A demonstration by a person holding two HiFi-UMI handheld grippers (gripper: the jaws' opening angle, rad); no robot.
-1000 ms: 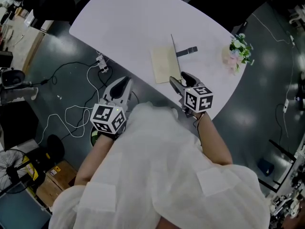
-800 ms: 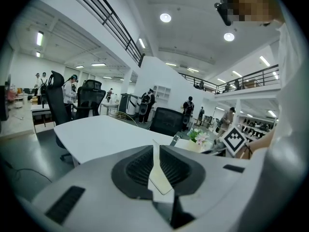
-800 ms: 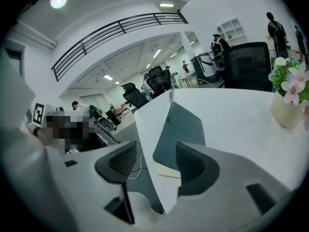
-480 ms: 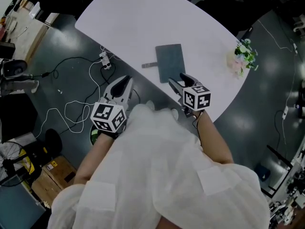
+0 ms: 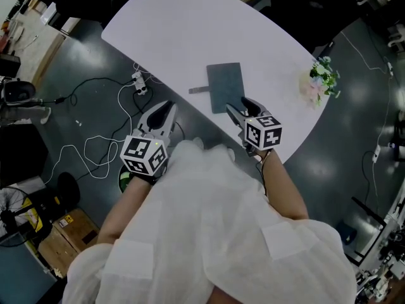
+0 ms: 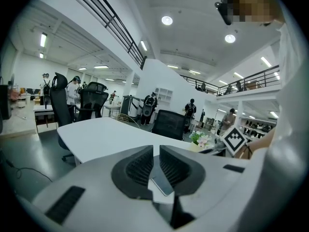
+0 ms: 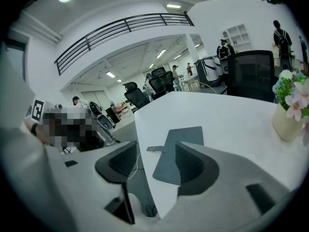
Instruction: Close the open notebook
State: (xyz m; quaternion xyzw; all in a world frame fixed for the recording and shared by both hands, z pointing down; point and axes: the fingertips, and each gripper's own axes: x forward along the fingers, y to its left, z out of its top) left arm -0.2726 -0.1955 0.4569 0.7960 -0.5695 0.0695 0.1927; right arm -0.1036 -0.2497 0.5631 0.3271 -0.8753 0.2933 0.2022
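Note:
The notebook [image 5: 226,86] lies closed on the white table [image 5: 190,30], dark grey cover up, near the front edge. Its strap [image 5: 198,90] sticks out to the left. My right gripper [image 5: 239,106] hovers just short of the notebook's near edge, jaws wide open and empty. The right gripper view shows the notebook [image 7: 179,149] and strap [image 7: 154,149] beyond the open right gripper [image 7: 155,161]. My left gripper [image 5: 163,111] hangs off the table's left edge over the floor. Its pads stand close together with nothing held, as seen at the left gripper [image 6: 156,161].
A small vase of flowers [image 5: 318,75] stands at the table's right end, also the vase [image 7: 289,110]. A power strip [image 5: 138,84] and loose cables lie on the floor left of the table. Office chairs [image 6: 91,100] and people stand far off.
A second ago the notebook stood open with a cream page showing and its cover upright. The cover has since dropped flat, the strap now at the left. Both grippers stayed about where they were.

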